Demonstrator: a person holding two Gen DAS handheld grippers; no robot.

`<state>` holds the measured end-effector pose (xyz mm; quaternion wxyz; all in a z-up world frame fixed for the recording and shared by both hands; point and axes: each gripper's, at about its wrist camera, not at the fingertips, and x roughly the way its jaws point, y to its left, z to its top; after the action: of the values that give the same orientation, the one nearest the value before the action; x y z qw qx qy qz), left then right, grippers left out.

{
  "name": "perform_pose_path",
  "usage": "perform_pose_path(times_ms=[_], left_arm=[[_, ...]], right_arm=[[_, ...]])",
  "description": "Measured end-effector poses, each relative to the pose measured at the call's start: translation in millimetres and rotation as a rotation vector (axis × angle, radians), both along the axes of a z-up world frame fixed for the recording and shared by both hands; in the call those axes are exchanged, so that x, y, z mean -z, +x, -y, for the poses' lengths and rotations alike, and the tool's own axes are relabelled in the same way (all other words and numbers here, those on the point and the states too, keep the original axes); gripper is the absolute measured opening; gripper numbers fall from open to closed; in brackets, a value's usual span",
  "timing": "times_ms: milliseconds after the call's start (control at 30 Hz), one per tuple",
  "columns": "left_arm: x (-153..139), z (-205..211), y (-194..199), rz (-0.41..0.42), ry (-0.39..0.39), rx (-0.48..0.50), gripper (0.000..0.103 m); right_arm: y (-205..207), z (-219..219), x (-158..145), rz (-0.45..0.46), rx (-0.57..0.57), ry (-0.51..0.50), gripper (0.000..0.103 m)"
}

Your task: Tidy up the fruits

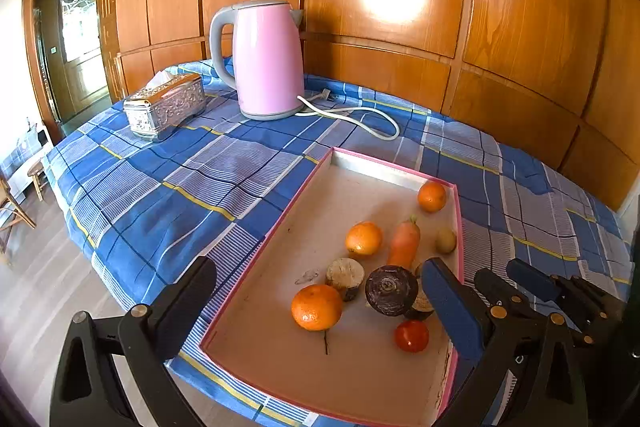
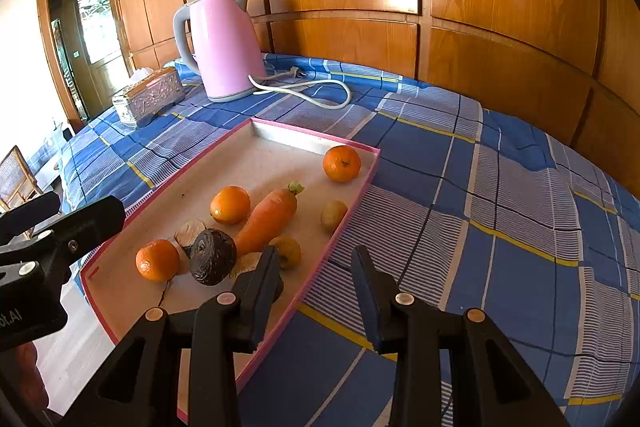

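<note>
Three oranges lie in a shallow pink-rimmed tray (image 1: 280, 219) on a bench covered with a blue plaid cloth (image 1: 192, 179): one orange (image 1: 432, 196) in the far right corner, one (image 1: 363, 238) mid-tray, one (image 1: 316, 307) nearest the left tongs (image 1: 324, 297). Beside them sit a carrot (image 1: 404, 243), a dark beet (image 1: 391, 290), a tomato (image 1: 412, 335), a pale cut root (image 1: 345, 277) and a small potato (image 1: 445, 240) by the right rim.

Behind the tray stand a pink kettle (image 1: 268, 61) with its white cord (image 1: 360, 117) looped on the cloth, and an embossed silver tissue box (image 1: 166, 105) to its left. Glossy wooden wall panels (image 1: 400, 7) back the bench, with a wooden doorway (image 1: 68, 39) at far left and a pale wood-look floor below.

Left tongs hover wide open over the tray's near end, holding nothing. Right tongs (image 2: 316, 273) are parted too and empty, straddling the tray's right rim near a yellowish fruit (image 2: 288, 251).
</note>
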<state>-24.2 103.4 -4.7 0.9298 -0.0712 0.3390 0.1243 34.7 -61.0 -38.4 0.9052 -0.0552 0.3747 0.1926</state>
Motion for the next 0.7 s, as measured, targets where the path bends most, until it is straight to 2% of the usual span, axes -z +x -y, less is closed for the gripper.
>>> perform_pose_path(times_ms=[700], left_arm=[[0.8,-1.8,-1.0,-0.004,0.0,-0.008,0.103]], right_arm=[[-1.3,-2.0,1.5,-0.002,-0.01,-0.007,0.037]])
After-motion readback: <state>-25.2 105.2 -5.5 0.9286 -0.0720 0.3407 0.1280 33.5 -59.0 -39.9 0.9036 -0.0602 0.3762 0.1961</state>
